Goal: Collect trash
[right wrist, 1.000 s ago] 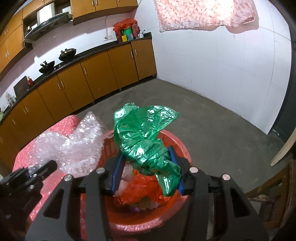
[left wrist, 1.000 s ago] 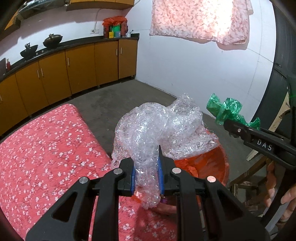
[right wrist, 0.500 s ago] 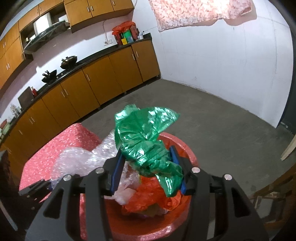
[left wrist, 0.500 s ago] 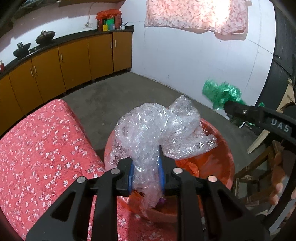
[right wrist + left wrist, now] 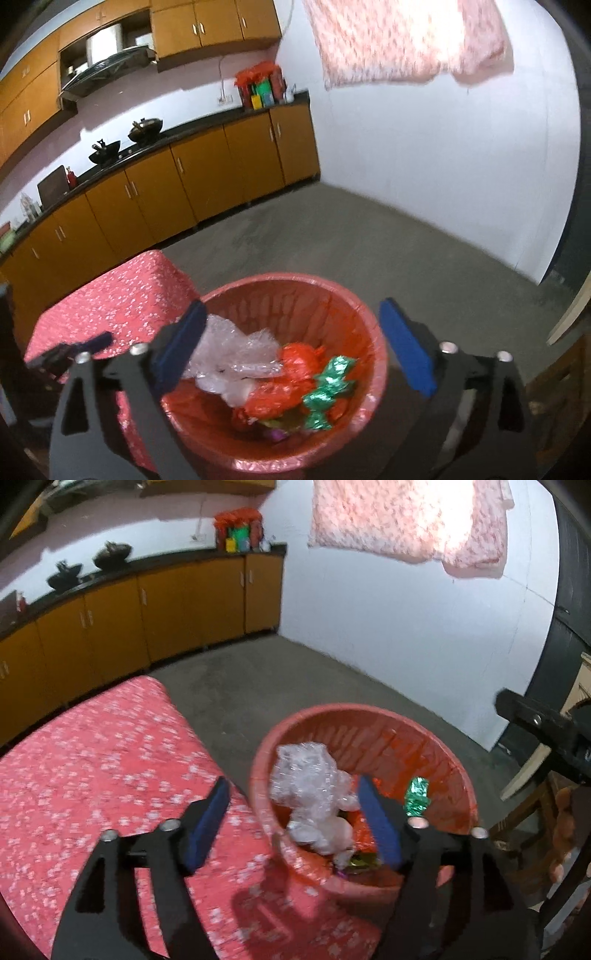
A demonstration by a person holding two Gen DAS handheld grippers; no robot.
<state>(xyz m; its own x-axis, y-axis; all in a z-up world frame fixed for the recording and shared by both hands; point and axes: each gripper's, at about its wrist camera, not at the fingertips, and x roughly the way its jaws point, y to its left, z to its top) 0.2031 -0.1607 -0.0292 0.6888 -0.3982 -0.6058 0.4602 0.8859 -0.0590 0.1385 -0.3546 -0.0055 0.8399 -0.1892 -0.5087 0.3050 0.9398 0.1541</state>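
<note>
Lying loose in the red bin (image 5: 354, 306), green wrapper (image 5: 327, 387) seemingly upright; both jaws just opened, empty.

So the crumpled bubble wrap (image 5: 314, 794) sits loose in the red bin (image 5: 354, 306), against its left wall. A scrunched green wrapper (image 5: 328, 391) lies to its right, on orange plastic bags (image 5: 291, 384). All a jumbled pile.
</note>
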